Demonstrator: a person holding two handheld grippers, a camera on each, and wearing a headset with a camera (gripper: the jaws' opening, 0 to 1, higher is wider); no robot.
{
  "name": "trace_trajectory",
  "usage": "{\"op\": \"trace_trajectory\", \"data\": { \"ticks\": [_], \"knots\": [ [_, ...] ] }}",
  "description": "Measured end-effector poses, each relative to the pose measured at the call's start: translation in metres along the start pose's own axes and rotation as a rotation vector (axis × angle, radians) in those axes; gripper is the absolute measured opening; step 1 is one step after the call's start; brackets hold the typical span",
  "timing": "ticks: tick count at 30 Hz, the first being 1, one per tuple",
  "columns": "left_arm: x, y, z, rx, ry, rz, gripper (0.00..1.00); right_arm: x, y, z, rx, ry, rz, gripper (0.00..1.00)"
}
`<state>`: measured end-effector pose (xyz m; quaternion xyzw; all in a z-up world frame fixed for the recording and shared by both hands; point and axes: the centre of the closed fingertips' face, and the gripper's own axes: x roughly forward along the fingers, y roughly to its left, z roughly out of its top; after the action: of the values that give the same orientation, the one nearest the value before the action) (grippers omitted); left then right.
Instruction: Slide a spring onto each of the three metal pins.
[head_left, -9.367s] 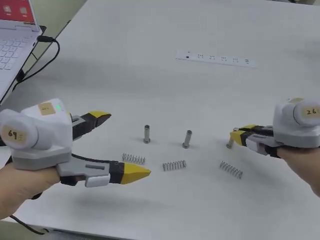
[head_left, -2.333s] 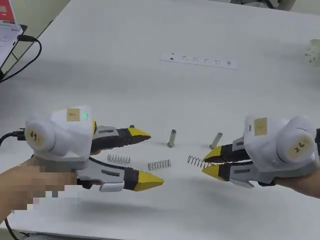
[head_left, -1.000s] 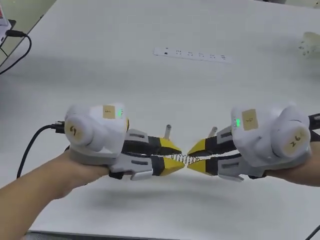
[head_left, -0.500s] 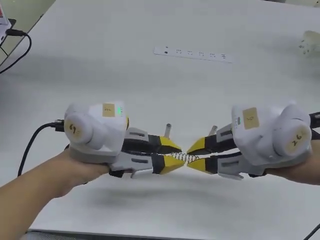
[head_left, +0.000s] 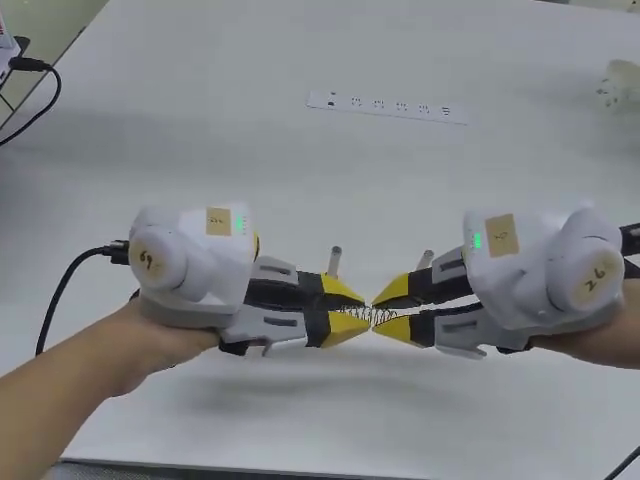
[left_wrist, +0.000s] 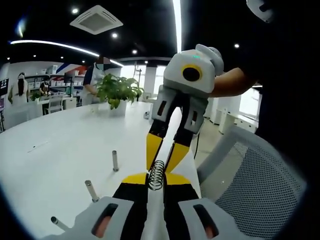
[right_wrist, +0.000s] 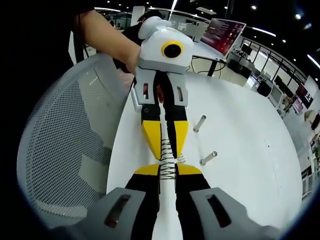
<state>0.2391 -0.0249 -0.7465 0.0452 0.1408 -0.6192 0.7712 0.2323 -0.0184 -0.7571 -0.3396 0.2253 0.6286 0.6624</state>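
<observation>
Desk (head_left: 300, 60): white, plain top. In the right gripper view a grey mesh chair (right_wrist: 65, 150) sits off its near edge.

Left tongs (head_left: 358, 313) and right tongs (head_left: 381, 313): held over the strip along the near edge of the desk, tip to tip, pointing at each other. Each is gripped by a hand.

Power strip (head_left: 387, 107): white, lying flat toward the far edge, well apart from the tongs.

Cable (head_left: 70, 280): black, runs from the back of the left tongs toward the desk's left edge.

Pins: three upright on the desk in the left gripper view (left_wrist: 115, 161), (left_wrist: 91, 190), (left_wrist: 57, 223), all bare. In the head view two show, one just behind each set of tips (head_left: 334, 259), (head_left: 425, 260), on the far-edge side. No tongs touch them.

Spring (head_left: 367, 315): off the desk, bridging the short gap between the two sets of tips. In the left gripper view the left tongs (left_wrist: 156, 179) are closed on one end of the spring (left_wrist: 156, 174). In the right gripper view the right tongs (right_wrist: 168, 170) are closed on the other end (right_wrist: 168, 160).
</observation>
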Motion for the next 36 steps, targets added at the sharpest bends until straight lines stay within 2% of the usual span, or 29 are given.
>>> {"op": "trace_trajectory", "data": {
  "ticks": [4, 12, 18, 24, 36],
  "knots": [
    [0.0, -0.002, -0.001, 0.001, 0.006, -0.011, 0.02, -0.001, 0.001, -0.001, 0.022, -0.005, 0.003, 0.09],
    [-0.001, -0.004, -0.002, -0.007, 0.012, -0.017, 0.02, 0.0, 0.003, 0.0, 0.018, -0.01, 0.003, 0.09],
    [0.0, -0.006, 0.001, -0.009, 0.009, -0.025, 0.02, -0.003, 0.002, 0.001, 0.02, -0.03, 0.004, 0.1],
    [-0.001, -0.008, 0.003, -0.013, 0.007, -0.031, 0.02, -0.006, 0.002, -0.003, 0.061, -0.039, 0.012, 0.12],
    [-0.001, -0.011, 0.008, -0.014, 0.004, -0.039, 0.02, -0.007, 0.001, -0.006, 0.054, -0.039, 0.009, 0.09]
  ]
}}
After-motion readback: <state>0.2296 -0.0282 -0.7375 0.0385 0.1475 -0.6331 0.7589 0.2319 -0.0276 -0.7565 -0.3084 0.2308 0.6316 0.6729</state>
